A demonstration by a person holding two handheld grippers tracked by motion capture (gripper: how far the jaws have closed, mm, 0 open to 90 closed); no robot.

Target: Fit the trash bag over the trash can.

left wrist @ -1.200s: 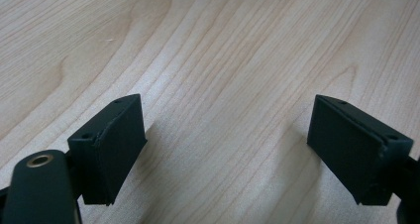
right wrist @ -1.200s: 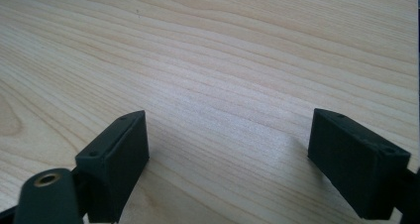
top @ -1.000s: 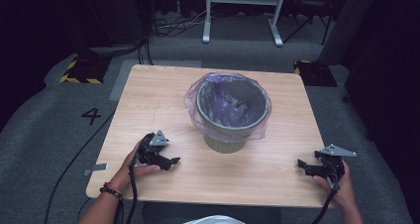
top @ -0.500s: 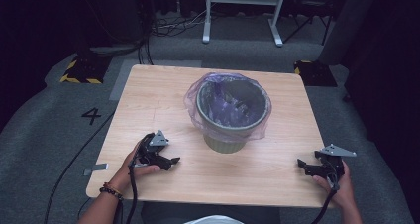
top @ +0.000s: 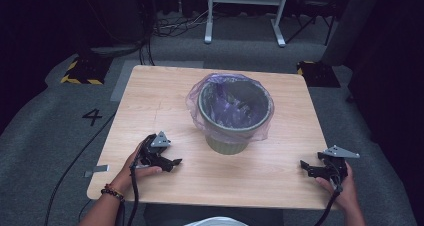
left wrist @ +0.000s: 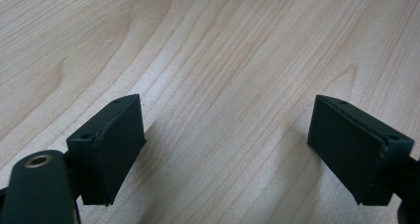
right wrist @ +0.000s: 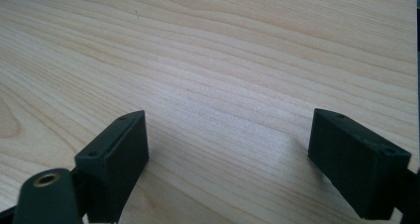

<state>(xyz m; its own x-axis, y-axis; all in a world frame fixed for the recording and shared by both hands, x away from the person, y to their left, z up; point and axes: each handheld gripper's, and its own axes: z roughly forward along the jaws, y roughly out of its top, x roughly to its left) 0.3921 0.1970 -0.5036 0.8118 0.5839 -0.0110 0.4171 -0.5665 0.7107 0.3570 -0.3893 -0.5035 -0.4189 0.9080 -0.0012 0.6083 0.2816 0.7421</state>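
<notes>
Left gripper resting on the wooden table with jaws spread, pinching nothing, right gripper likewise gaping near the edge, bag-lined bin sitting between them

Nothing has changed across the pictures: the left hand-held gripper and the right hand-held gripper rest low over the desk as before (jaws apart, nothing between them), both flanking the lined bin.
</notes>
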